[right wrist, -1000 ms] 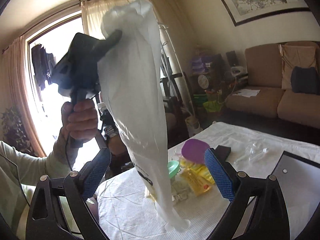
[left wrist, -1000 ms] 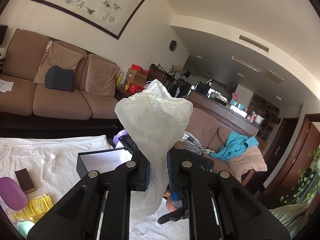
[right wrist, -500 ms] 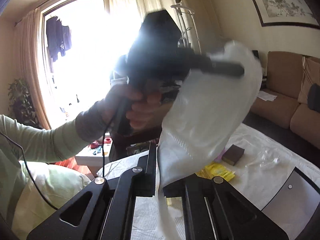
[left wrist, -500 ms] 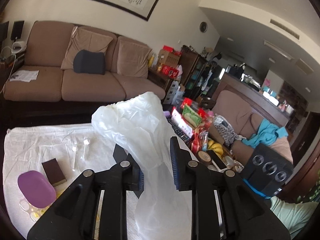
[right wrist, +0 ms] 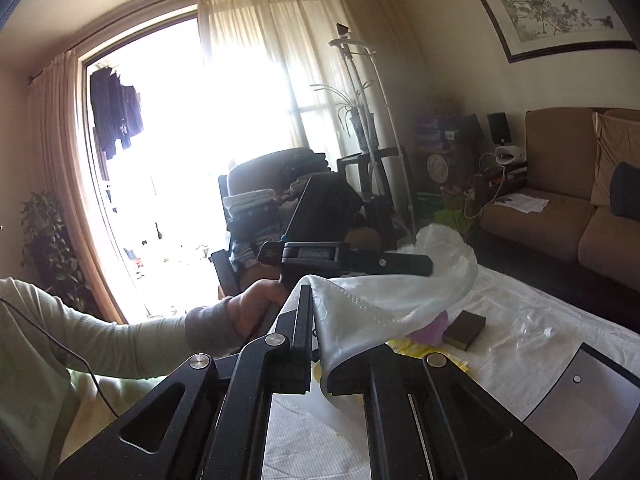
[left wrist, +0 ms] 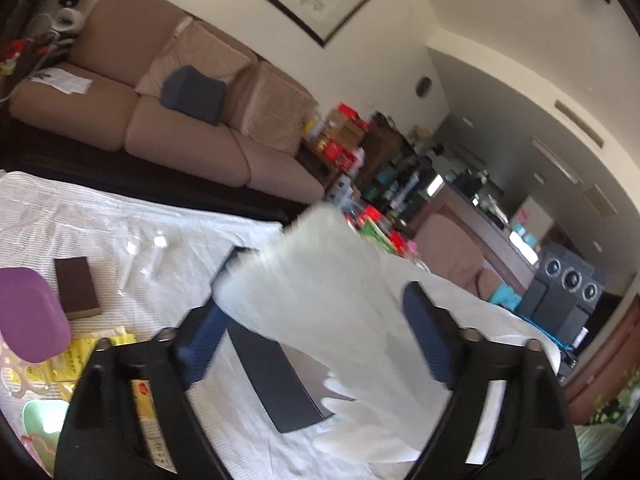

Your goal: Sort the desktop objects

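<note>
Right gripper (right wrist: 320,364) clamped on corner of plastic bag (right wrist: 384,300); left gripper (left wrist: 316,344) jaws spread wide, bag (left wrist: 332,312) draped loose between them, above tablecloth (left wrist: 80,216). Risk, by judgement: thin film slipping from single pinch, or sagging onto black box (left wrist: 280,376) below.

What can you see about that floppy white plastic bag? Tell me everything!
The plastic bag is thin, milky white and see-through, crumpled and soft. The right claw is shut on one end of it. From there it stretches across, above the table, to the left claw, whose fingers stand open on either side of it, so that claw is not squeezing it. Its far end puffs up loosely.
</note>
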Available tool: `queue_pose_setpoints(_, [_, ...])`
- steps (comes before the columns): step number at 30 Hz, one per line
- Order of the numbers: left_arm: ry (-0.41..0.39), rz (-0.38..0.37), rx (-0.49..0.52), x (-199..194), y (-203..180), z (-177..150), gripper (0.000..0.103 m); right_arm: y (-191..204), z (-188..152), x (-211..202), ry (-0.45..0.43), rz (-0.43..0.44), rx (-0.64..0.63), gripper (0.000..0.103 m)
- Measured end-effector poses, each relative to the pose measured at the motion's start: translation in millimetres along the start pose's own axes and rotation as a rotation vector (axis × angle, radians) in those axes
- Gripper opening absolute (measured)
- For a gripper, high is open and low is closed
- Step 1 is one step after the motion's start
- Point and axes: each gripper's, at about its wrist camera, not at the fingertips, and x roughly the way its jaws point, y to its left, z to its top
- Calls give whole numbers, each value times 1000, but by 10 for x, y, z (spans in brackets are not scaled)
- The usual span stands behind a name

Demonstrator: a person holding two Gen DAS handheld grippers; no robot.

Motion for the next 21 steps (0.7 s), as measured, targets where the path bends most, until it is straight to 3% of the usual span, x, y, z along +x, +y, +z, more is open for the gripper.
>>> queue_pose_setpoints(2, [-51,-17,-90,-171,232,-36,101,1,62,-75,-32,0,10,4])
queue_pose_setpoints(4, [-38,-68,-164,-250,413,-113,100,-11,123,-123,-45,-31,12,4])
queue_pose_setpoints(6, [-8,-146,-149,-267,393,-215,100,-29,174,-135,-47,-54,23,4])
queue_pose_setpoints(10, [-31,-267,116,-378,-158,-329,100,-37,225,-124,-40,-95,39,4])
queue_pose_setpoints(15, [-206,-177,587,-705,-969,-479,103,46,273,-165,-42,-64,46,4])
queue_pose_setpoints(17, [-213,-236,649,-800,-1059,-487,103,115,307,-174,-33,-76,22,3])
queue_pose_setpoints(21, [-184,-370,661,-942,-1075,-468,103,152,354,-153,-13,-72,10,4])
